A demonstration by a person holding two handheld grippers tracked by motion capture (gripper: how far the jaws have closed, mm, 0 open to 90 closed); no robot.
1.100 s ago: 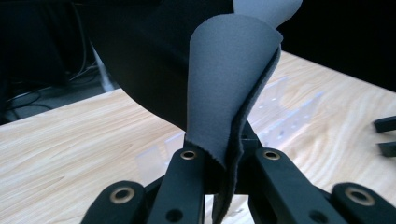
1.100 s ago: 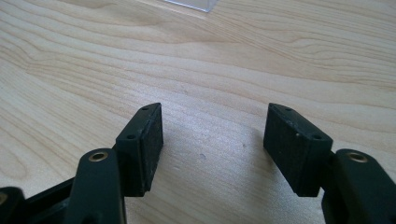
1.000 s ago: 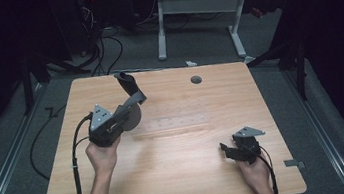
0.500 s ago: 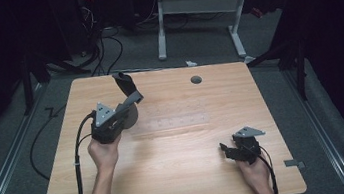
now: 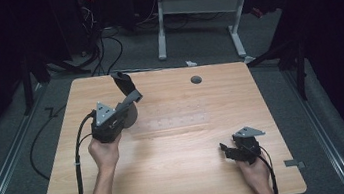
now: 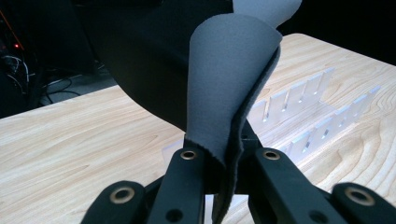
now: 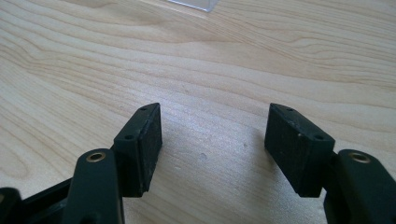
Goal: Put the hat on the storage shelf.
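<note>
Nearest, at the table's [image 5: 170, 178] front edge, the right gripper [image 5: 228, 151] is being held low over the wood by the right hand [image 5: 255, 171], close to the right corner. Its jaws are being kept spread wide, with nothing between them; in the right gripper view [image 7: 212, 144] bare wood grain is being seen through the gap, and the pads [image 7: 149, 135] are touching nothing. Further in, on the left side, the left gripper [image 5: 127, 99] is being raised above the table by the left hand [image 5: 104, 151], with its cable [image 5: 78, 159] being trailed back toward the front edge. Its jaws are being pressed together on a grey cloth [image 5: 125, 85], which is being lifted clear of the wood and is rising past the jaw tips toward the far edge. In the left gripper view the cloth [image 6: 224, 93] is being pinched at its lower end, right at the jaw tips [image 6: 224, 161], and is being folded over itself as it is standing up. Beyond it, a clear rack [image 6: 299, 116] with slotted walls is being seen lying on the table; in the high view the rack [image 5: 178, 121] is lying near the table's middle, between the two grippers. Farthest, a round grommet [image 5: 196, 79] is sitting near the far edge.
</note>
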